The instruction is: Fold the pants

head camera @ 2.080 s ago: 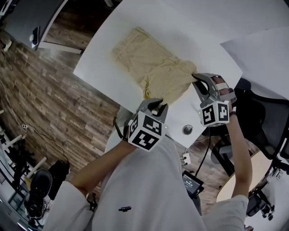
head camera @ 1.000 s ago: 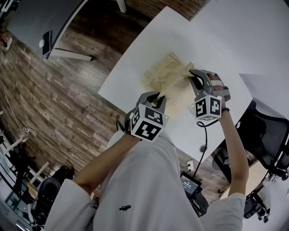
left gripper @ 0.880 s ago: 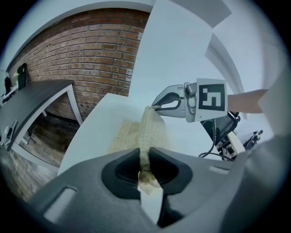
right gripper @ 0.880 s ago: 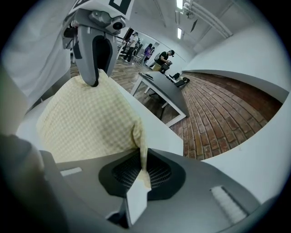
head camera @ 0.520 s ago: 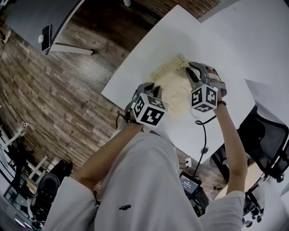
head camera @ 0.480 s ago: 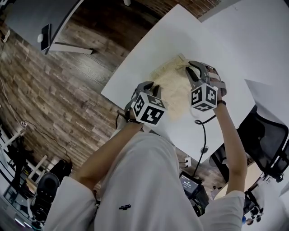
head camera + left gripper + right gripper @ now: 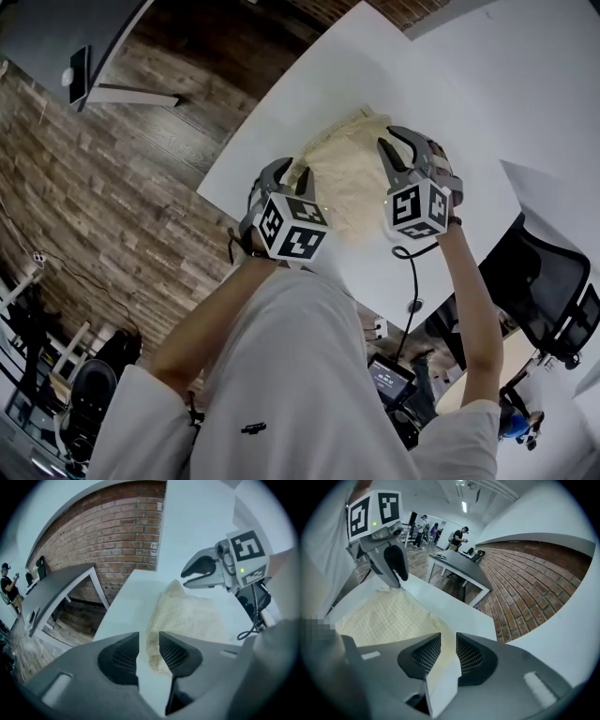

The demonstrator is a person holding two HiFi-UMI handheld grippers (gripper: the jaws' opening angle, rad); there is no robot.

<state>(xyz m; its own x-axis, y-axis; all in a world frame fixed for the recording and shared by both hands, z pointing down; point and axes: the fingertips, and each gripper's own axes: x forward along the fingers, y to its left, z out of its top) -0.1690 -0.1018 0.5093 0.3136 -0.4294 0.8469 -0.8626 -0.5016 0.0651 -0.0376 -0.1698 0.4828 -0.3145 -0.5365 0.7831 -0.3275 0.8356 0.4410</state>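
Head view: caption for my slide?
Folded yellow pants on white table, flanked by left tongs and right tongs, jaws just opened, gripping nothing.

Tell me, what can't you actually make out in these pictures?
- Head view: the pants have their side edges hidden behind the left gripper and right gripper, whose jaws have just been opening, nothing clamped between them.
- Left gripper view: its own body covers the pants' near corner.
- Right gripper view: the people in the background are too small to describe.
- Any view: how many layers the fold has.
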